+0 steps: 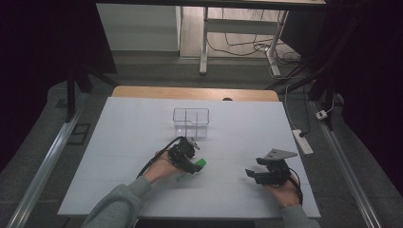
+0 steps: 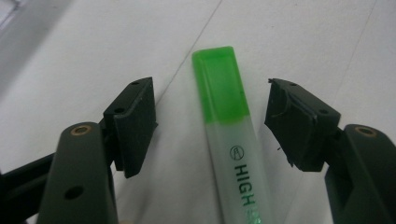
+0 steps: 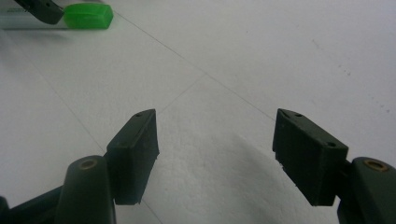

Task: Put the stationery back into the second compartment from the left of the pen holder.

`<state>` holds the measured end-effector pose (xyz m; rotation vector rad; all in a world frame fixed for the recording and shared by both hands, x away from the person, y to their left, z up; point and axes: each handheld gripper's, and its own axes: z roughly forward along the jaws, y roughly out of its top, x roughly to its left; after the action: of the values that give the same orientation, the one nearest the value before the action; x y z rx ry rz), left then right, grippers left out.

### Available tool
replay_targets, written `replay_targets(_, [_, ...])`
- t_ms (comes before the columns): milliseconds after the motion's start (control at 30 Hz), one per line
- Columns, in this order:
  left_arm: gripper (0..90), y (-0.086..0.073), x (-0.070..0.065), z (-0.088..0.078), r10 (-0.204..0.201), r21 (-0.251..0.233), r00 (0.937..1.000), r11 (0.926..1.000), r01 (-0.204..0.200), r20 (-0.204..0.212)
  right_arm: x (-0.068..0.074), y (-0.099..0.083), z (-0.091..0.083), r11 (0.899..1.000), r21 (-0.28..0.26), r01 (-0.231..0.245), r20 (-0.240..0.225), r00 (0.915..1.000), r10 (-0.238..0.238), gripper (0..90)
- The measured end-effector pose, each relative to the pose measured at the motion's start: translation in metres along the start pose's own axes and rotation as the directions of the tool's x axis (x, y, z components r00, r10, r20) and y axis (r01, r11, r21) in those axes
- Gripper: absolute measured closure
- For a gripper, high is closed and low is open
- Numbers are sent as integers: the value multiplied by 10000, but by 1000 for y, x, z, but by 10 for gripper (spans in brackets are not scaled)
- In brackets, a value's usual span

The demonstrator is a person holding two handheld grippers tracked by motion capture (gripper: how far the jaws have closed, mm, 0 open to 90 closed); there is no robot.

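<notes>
Green-capped highlighter lies flat on the white table between the left gripper's spread jaws, touching neither pad; right gripper sits well apart, jaws wide, nothing between.

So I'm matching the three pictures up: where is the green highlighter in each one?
High view: highlighter just left of centre, at the left gripper.
Left gripper view: centre, lying between the open jaws.
Right gripper view: top left corner, green cap showing.
Shared landmark: the white table.
</notes>
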<state>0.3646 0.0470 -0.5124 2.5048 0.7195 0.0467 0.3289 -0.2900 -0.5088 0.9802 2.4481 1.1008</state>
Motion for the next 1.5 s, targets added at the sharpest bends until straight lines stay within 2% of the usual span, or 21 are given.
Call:
replay_targets(167, [397, 3, -3, 5, 173, 100, 9998, 9998, -172, -120, -1, 0, 0, 10000, -7, -36, 23, 10000, 36, 313])
replay_targets(300, [470, 4, -6, 6, 203, 196, 9983, 9996, -192, -541, -1, -1, 1, 10000, 28, -63, 36, 10000, 63, 313])
replay_targets(467, [534, 7, -10, 8, 151, 279, 9962, 9995, -128, -860, -2, -1, 1, 9999, 77, -102, 106, 9999, 101, 313])
replay_targets(600, [605, 7, -13, 8, 77, 301, 9958, 9995, -49, -917, -1, 0, 0, 9999, 76, -92, 104, 9999, 91, 313])
replay_targets(800, [658, 7, -13, 7, -18, 280, 9955, 9996, 45, -945, -2, -1, 0, 9999, 89, -113, 108, 9999, 112, 313])
replay_targets(1133, [663, 6, -14, 5, 219, 225, 9949, 9996, -198, -981, -2, 0, -1, 10000, 50, -80, 175, 9998, 79, 314])
replay_targets(1300, [663, 3, -9, -7, 66, -426, 9959, 9990, -105, -907, -3, -1, -2, 9999, 75, -69, 198, 9998, 67, 313])
replay_targets(1500, [663, -3, -1, -26, -114, -1120, 9986, 9937, 56, -513, -3, -1, -2, 10000, 51, -85, 210, 9997, 84, 313])
